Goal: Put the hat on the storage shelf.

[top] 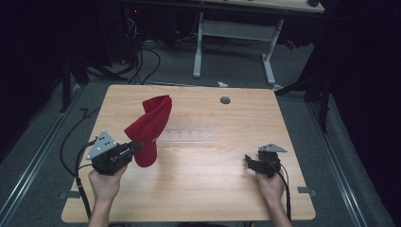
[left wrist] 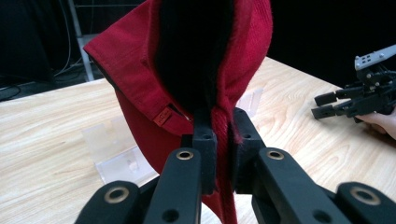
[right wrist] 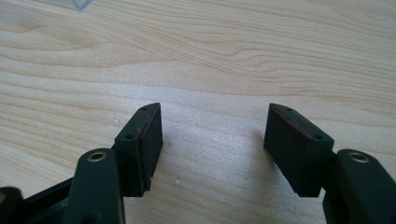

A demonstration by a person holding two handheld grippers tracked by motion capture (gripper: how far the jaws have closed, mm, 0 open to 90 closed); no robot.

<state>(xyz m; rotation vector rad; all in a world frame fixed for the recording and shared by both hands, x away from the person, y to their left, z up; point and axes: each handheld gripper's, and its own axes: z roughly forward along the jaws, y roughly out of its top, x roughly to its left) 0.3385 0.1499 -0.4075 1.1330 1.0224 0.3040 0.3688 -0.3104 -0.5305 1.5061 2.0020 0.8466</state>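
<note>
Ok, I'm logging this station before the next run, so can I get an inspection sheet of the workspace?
Surface: wooden table, a grey round cap near its far edge.
Job's things: red cap, lifted off the table.
Clutter: clear plastic stand lying mid-table.
Grippers: left tool shut on the red cap's fabric; right tool open, nothing between its jaws, low over the wood.
Cables: one trails from each tool; more on the floor.
Surroundings: dark room, white-legged desk behind.
</note>
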